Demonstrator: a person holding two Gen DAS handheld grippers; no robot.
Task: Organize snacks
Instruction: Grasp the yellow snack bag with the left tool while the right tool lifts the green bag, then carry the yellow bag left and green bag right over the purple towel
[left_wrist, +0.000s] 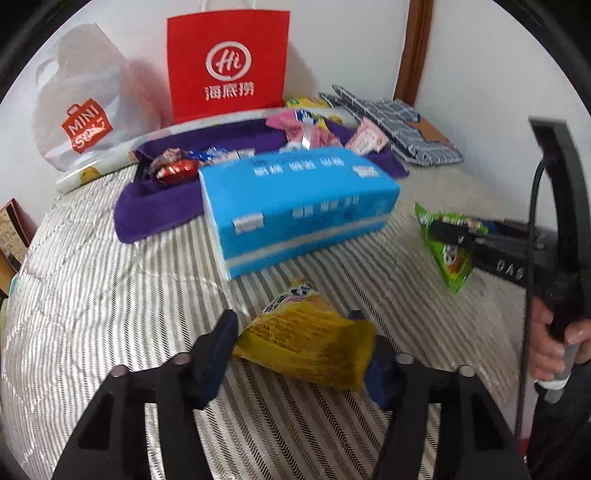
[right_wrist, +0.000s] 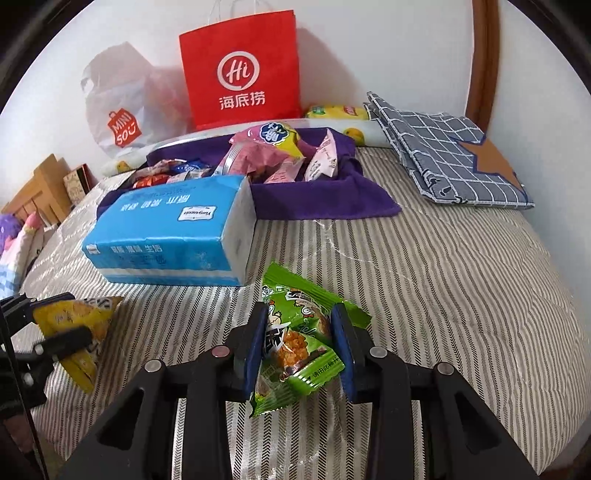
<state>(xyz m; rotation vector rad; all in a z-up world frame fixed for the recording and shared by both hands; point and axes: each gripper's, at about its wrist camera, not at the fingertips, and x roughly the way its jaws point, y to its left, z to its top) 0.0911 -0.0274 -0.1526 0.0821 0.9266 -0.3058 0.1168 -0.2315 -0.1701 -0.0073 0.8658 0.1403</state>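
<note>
My left gripper (left_wrist: 295, 343) is shut on a yellow snack packet (left_wrist: 306, 343) and holds it just above the striped bed cover (left_wrist: 110, 295). My right gripper (right_wrist: 299, 339) is shut on a green snack packet (right_wrist: 295, 343). The green packet also shows in the left wrist view (left_wrist: 447, 240), and the yellow packet in the right wrist view (right_wrist: 77, 328). Behind a blue tissue pack (left_wrist: 295, 206) a purple cloth (left_wrist: 155, 206) holds several small snacks: pink packets (right_wrist: 258, 155) and red and blue candies (left_wrist: 177, 170).
A red paper bag (left_wrist: 227, 62) and a white plastic bag (left_wrist: 81, 99) stand against the wall. A folded grey checked cloth (right_wrist: 439, 155) lies at the back right. Wooden furniture (right_wrist: 40, 188) and a plush toy (right_wrist: 14, 243) sit left of the bed.
</note>
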